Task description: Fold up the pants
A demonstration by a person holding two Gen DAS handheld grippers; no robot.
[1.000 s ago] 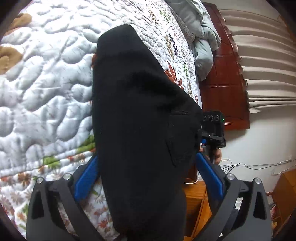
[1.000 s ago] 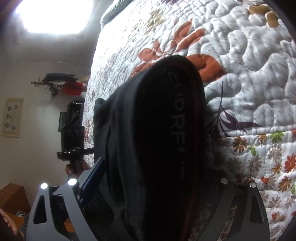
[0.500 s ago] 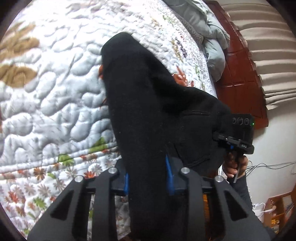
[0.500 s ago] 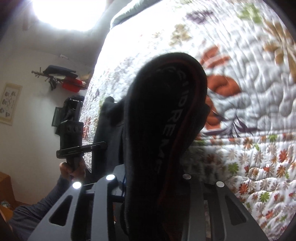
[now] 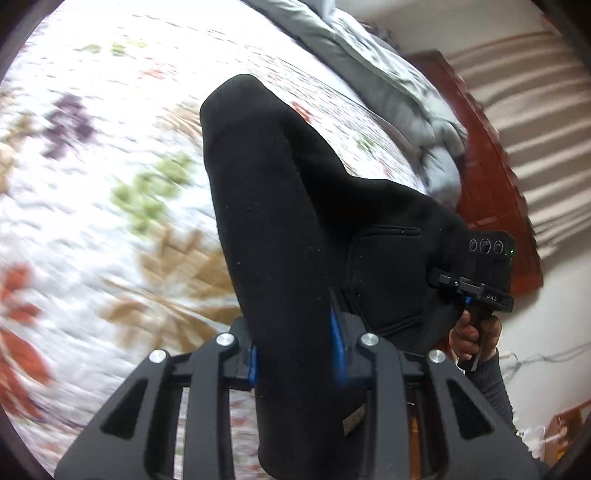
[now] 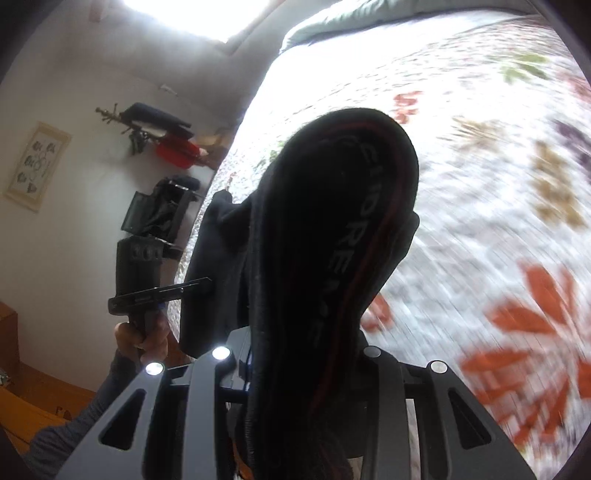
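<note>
Black pants (image 5: 288, 221) hang bunched over the floral quilt (image 5: 110, 184). My left gripper (image 5: 295, 350) is shut on one edge of them, its blue pads (image 5: 338, 343) pressing the cloth from both sides. In the right wrist view the waistband (image 6: 332, 240), with grey lettering and a red stripe, runs up from my right gripper (image 6: 306, 354), which is shut on it. Each view shows the other gripper's body at the far side of the pants, held by a hand (image 5: 476, 332) (image 6: 144, 336); their fingertips are hidden in the cloth. The pants are raised off the bed between the two.
A grey duvet (image 5: 406, 110) lies bunched at the red-brown headboard (image 5: 498, 192). Beyond the bed's edge are a white wall with a coat rack (image 6: 159, 136), a framed picture (image 6: 37, 166) and wooden furniture (image 6: 22, 406). A bright window (image 6: 199, 11) glares above.
Both grippers went from open around the pants to shut on them. They then rose and swept across the bed with the pants, and the quilt now streaks with blur.
</note>
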